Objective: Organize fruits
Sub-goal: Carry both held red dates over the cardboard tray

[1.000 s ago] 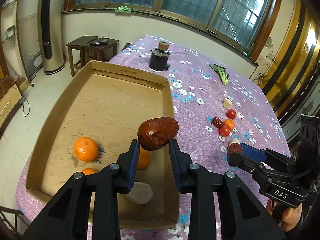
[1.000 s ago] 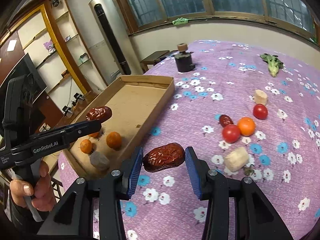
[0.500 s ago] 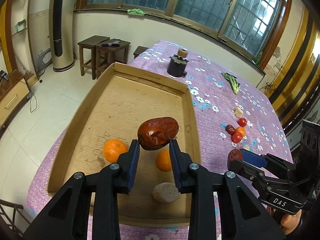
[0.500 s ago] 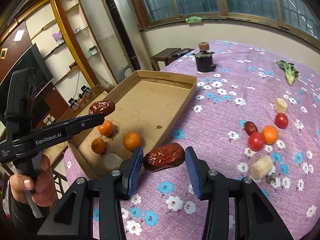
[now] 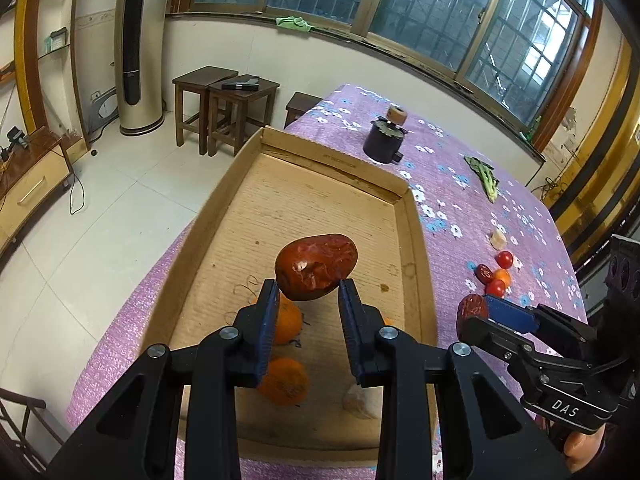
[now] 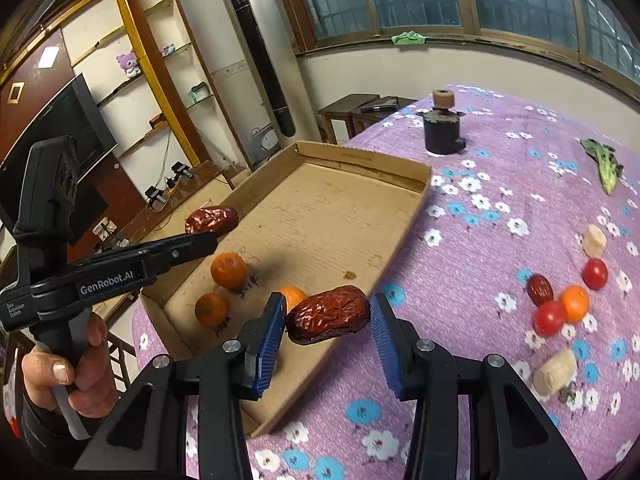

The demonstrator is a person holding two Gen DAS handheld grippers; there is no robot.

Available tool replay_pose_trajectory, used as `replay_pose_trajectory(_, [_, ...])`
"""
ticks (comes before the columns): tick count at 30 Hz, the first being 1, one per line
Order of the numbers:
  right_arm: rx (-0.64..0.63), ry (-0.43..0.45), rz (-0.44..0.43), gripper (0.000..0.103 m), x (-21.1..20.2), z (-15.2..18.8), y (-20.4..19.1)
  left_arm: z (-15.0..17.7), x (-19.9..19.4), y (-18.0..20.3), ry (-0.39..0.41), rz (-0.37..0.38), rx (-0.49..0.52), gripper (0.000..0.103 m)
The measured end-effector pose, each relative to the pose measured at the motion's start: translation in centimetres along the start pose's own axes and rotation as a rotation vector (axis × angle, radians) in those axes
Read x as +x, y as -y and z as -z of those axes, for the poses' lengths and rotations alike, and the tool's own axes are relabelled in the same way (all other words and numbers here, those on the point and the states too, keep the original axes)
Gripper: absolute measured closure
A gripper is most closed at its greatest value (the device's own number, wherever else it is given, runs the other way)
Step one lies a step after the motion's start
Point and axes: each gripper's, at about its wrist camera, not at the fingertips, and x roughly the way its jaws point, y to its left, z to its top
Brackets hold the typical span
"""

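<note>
The left gripper [image 5: 307, 294] is clamped on a glossy, wrinkled red-brown jujube date [image 5: 316, 266], held endwise above the floor of the shallow brown cardboard tray [image 5: 416, 240]; the right gripper [image 6: 328, 318] is closed across the ends of a second, longer wrinkled dark-red date [image 6: 328, 320], which hangs over the tray's near right wall, just at the edge between cardboard and the purple flowered tablecloth [image 6: 500, 208]; three small orange mandarins [image 6: 229, 270] and a pale beige lump [image 5: 360, 402] already lie in the tray's near end; more fruit waits on the cloth to the right, namely two red cherry tomatoes [image 6: 550, 318], another small orange fruit [image 6: 574, 303], a third dark date [image 6: 540, 289] and two pale chunks [image 6: 555, 372]; both dates look light, dry and leathery, with slick skin over a slightly yielding body, so I judge that a modest squeeze is enough and a harder one would only dent them; the left date is caught by its lower part only, most of it standing proud of the pads, so it seems the likelier to pivot or slip; a hold across the middle would sit safer; dropped from low, either should land unharmed but may roll toward the mandarins
</note>
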Motion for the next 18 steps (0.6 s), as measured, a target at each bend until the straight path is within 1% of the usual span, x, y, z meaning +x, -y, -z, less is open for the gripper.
replay_pose_trajectory(5, [-0.025,0.003,-0.006,0.059,0.8,-1.1,-0.9,-0.5,0.7,-0.7,-0.008,-0.010,-0.014,0.075])
replay_pose_trajectory(18, [-0.059,-0.047,-0.012,0.059,4.5,-2.2,-1.3,-1.7,2.8,-1.9,-0.047,-0.029,-0.043,0.075])
